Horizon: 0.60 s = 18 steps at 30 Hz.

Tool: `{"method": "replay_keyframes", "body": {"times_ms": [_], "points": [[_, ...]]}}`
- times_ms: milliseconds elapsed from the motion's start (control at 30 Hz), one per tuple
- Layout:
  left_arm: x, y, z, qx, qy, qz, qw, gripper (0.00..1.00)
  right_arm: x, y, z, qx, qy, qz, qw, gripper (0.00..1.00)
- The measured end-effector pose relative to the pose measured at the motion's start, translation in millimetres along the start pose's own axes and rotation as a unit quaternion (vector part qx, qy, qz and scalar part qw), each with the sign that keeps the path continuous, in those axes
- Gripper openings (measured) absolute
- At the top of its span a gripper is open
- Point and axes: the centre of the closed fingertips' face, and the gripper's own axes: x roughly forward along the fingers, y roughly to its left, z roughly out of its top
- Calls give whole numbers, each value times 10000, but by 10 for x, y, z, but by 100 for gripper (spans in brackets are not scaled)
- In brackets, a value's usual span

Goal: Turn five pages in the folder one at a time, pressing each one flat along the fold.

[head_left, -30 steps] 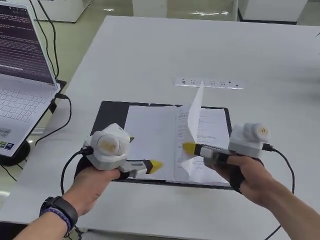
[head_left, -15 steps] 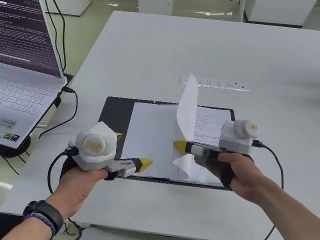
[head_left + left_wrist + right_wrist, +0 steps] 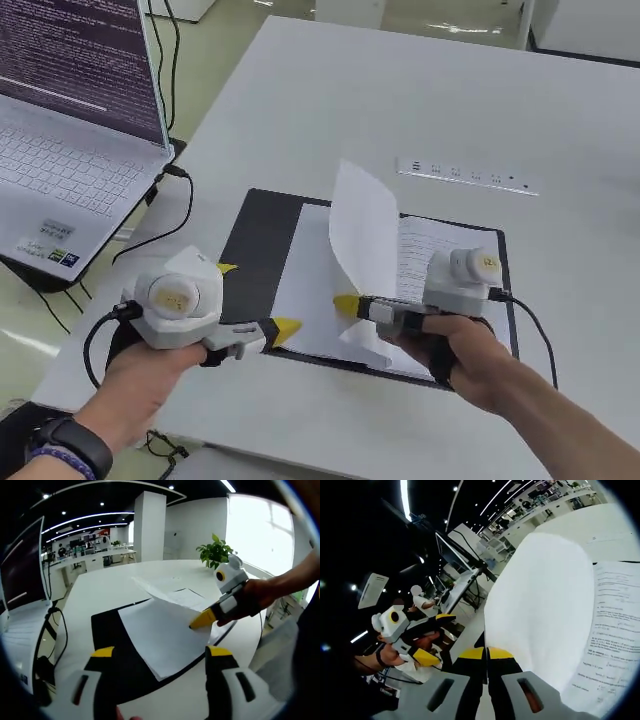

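Jaws of the right gripper [image 3: 347, 304] pinch a white paper page [image 3: 362, 235] — lifted above the flat black folder [image 3: 262, 240]; the left gripper [image 3: 256, 298] hovers over its front edge, jaws wide apart.

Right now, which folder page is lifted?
The page pinched in the right tongs, standing up; the blank left page and printed right page lie flat.

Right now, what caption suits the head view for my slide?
Right hand-held gripper holds a page raised over the folder; left hand-held gripper waits open.
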Motion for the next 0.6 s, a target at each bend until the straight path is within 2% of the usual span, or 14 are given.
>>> {"method": "replay_keyframes", "body": {"times_ms": [100, 300, 533, 600], "points": [[-62, 70, -48, -33, 28, 102, 9999, 71, 111, 12, -43, 84, 70, 37, 9999, 0], [-123, 167, -40, -212, -102, 225, 9995, 71, 287, -35, -116, 195, 166, 7, 9997, 0], [-154, 182, -61, -304, -127, 231, 9992, 71, 514, -162, -241, 391, 353, -156, 9985, 0], [-163, 151, -74, -329, -129, 208, 9992, 71, 583, -234, -301, 415, 428, -235, 9979, 0]]}}
